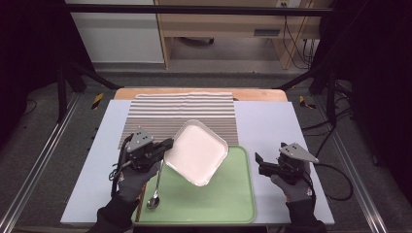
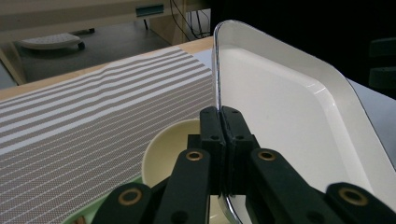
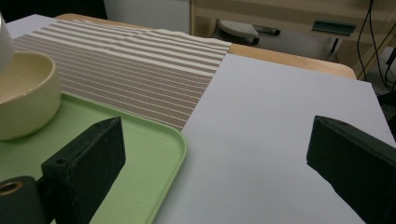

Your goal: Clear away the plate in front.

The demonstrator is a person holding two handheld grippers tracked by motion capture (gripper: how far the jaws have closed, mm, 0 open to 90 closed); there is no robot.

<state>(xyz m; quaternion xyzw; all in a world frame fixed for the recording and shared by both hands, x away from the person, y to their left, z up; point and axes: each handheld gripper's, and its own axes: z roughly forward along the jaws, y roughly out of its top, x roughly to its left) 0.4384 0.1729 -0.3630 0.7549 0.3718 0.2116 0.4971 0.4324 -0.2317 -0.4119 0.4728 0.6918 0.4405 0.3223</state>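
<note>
**Lifting the white tray by its rim**

Gripping the rim of a white, square, rounded-corner metal tray (image 1: 197, 153), the left claw (image 1: 167, 144) is clamped tight, holding it tilted just beyond its tips, above a pale green plastic serving tray (image 1: 214, 201). A cream ceramic bowl (image 2: 170, 149) sits beneath. The right claw (image 1: 257, 162) gapes wide, empty, over the pale blue tabletop (image 1: 265, 126).

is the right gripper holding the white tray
No, the right gripper hangs open over the bare mat, while the left gripper clamps the white tray by its rim.
</note>
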